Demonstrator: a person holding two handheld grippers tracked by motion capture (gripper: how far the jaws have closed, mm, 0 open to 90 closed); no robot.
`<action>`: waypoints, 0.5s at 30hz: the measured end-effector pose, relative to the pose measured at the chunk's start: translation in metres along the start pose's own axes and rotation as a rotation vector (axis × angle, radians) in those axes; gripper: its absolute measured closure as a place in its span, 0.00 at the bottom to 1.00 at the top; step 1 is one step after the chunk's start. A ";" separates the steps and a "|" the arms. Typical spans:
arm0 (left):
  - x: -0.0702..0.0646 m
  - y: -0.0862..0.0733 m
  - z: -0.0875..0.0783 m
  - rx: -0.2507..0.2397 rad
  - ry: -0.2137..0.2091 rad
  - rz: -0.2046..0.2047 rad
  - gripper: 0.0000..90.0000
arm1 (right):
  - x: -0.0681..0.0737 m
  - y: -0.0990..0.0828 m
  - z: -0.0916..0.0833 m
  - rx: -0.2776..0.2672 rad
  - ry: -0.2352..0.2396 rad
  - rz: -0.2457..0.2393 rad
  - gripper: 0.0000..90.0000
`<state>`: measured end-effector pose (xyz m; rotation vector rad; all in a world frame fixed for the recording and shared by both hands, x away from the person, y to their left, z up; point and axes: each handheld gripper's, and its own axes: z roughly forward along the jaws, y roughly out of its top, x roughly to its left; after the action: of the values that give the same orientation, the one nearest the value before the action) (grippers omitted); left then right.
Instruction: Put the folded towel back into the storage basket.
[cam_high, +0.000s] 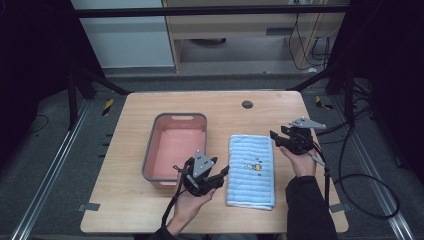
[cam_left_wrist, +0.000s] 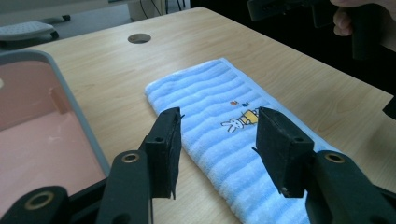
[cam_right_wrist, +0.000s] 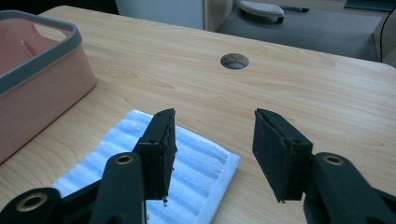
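A folded light-blue striped towel (cam_high: 251, 172) with a small rabbit picture lies flat on the wooden table, right of a pink basin (cam_high: 150, 150) with a grey rim. My left gripper (cam_high: 220, 175) hovers at the towel's near left edge, jaws open and empty. In the left gripper view the towel (cam_left_wrist: 210, 93) stretches away between and beyond that gripper's (cam_left_wrist: 218, 121) jaws. My right gripper (cam_high: 274, 137) sits at the towel's far right corner, open too. In the right gripper view, that towel corner (cam_right_wrist: 196, 163) lies under the left jaw of the gripper (cam_right_wrist: 213, 119), with bare wood under the right jaw.
The basin (cam_left_wrist: 70, 102) holds nothing that I can see. A round cable hole (cam_high: 247, 104) sits in the table near its far edge. Black cables (cam_high: 360, 180) trail off the table's right side. Bare wood surrounds the towel.
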<state>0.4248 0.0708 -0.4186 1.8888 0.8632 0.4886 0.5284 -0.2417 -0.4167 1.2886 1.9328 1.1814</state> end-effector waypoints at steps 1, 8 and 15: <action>-0.001 -0.001 0.002 0.005 -0.002 0.004 0.57 | 0.000 -0.001 0.001 0.003 0.001 0.004 0.55; -0.009 -0.009 0.012 0.032 -0.016 0.009 0.58 | -0.003 -0.009 0.009 0.030 -0.001 -0.001 0.56; -0.014 -0.019 0.020 0.058 -0.009 0.012 0.59 | -0.004 -0.015 0.016 0.032 0.004 0.012 0.56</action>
<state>0.4221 0.0537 -0.4442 1.9483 0.8685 0.4666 0.5359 -0.2423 -0.4373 1.3167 1.9575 1.1641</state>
